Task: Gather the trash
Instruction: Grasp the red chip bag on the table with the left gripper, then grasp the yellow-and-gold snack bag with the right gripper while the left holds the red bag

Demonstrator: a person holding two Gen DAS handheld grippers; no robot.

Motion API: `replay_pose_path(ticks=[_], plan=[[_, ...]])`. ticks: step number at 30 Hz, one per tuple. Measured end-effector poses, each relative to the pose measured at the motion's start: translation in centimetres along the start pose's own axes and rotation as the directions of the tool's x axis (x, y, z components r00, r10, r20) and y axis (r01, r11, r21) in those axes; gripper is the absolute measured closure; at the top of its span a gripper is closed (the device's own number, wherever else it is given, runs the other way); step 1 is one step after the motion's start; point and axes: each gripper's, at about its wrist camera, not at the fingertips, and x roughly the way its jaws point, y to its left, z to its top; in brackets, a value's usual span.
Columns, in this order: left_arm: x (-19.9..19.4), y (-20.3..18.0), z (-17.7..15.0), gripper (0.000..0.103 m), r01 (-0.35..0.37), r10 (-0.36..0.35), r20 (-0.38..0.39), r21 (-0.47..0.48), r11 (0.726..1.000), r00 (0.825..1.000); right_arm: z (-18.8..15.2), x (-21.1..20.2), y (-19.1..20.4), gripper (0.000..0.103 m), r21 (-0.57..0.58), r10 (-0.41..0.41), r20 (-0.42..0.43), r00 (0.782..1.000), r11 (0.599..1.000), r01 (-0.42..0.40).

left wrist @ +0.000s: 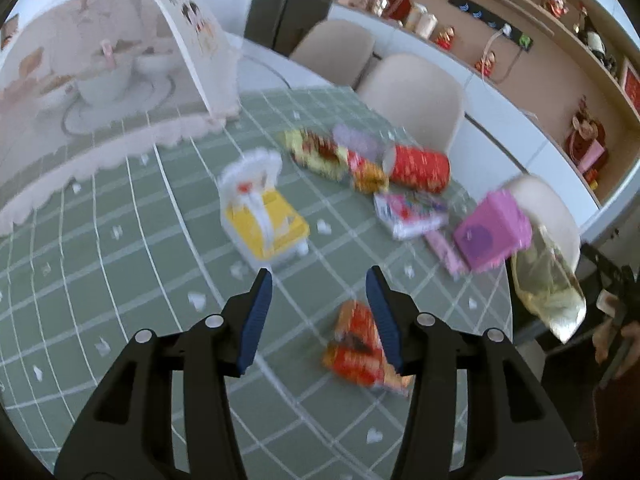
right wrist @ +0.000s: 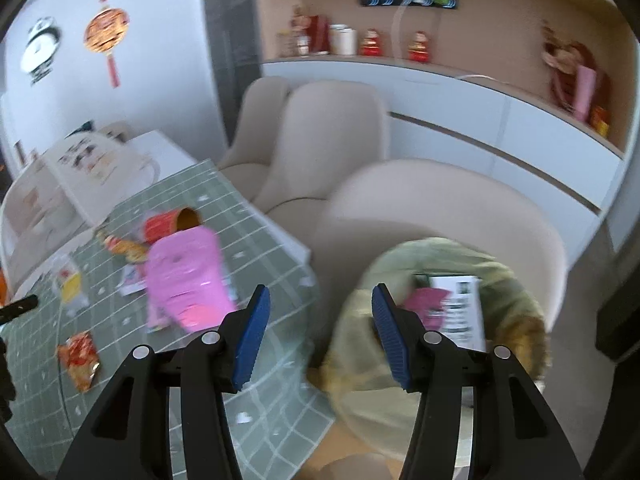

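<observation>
Red snack wrapper [left wrist: 362, 346] lies low centre on the green surface [left wrist: 120, 240], beside the left gripper [left wrist: 320, 280]; both grippers' fingers gape empty, and the flat foil could slide away. Right gripper [right wrist: 320, 300] hovers by the bag [right wrist: 440, 320].

A home dining room: beige upholstered chairs [right wrist: 332, 136] ring a green checked tabletop [left wrist: 120, 240], with red festive figurines [right wrist: 370, 43] on wooden wall shelves [right wrist: 440, 68].

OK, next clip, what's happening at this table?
A person is clearing snack trash off the green checked tablecloth. The left gripper is open, with a red snack wrapper lying by its right finger. The right gripper is open and empty above a translucent trash bag beside the table that already holds some packaging.
</observation>
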Motion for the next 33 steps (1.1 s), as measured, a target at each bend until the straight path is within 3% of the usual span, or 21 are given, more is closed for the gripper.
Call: replay_pose_path(ticks=[5,14,15,17,22,28,33], plan=[[1.4,-1.0,-2.7,0.056,0.058,-0.064,-0.1,-0.056,0.997,0.993,-0.7,0.7,2.6,0.053,-0.015,0.057,-0.034,0.998,0.998,-0.057],[4.0,-3.2,-4.9,0.056,-0.017,-0.002,-0.148,-0.125,0.992,0.989,-1.9,1.3,5.9,0.053,-0.103,0.045,-0.049,0.998,0.993,-0.05],[4.3,-3.2,-4.8,0.058,-0.016,-0.006,-0.156,-0.138,0.99,0.988,-1.9,1.4,6.0,0.053,-0.095,0.057,-0.056,0.997,0.994,-0.062],[4.9,-3.6,-4.5,0.074,-0.003,-0.018,-0.161,-0.13,0.991,0.987,-1.6,1.6,6.4,0.053,-0.079,0.078,-0.063,0.995,0.993,-0.083],[3.8,-4.2,-2.3,0.09,0.034,-0.041,-0.094,-0.069,0.997,0.995,0.1,2.0,9.3,0.053,-0.151,0.089,-0.043,0.995,0.984,-0.094],[0.5,-1.8,2.1,0.091,0.012,-0.01,0.03,-0.04,0.999,0.999,2.6,5.3,14.8,0.053,-0.199,0.148,-0.099,0.984,0.966,-0.166],[-0.6,1.3,4.1,0.091,-0.021,0.024,0.042,-0.059,0.998,0.999,4.2,9.5,20.1,0.053,-0.253,0.252,-0.181,0.951,0.922,-0.293]])
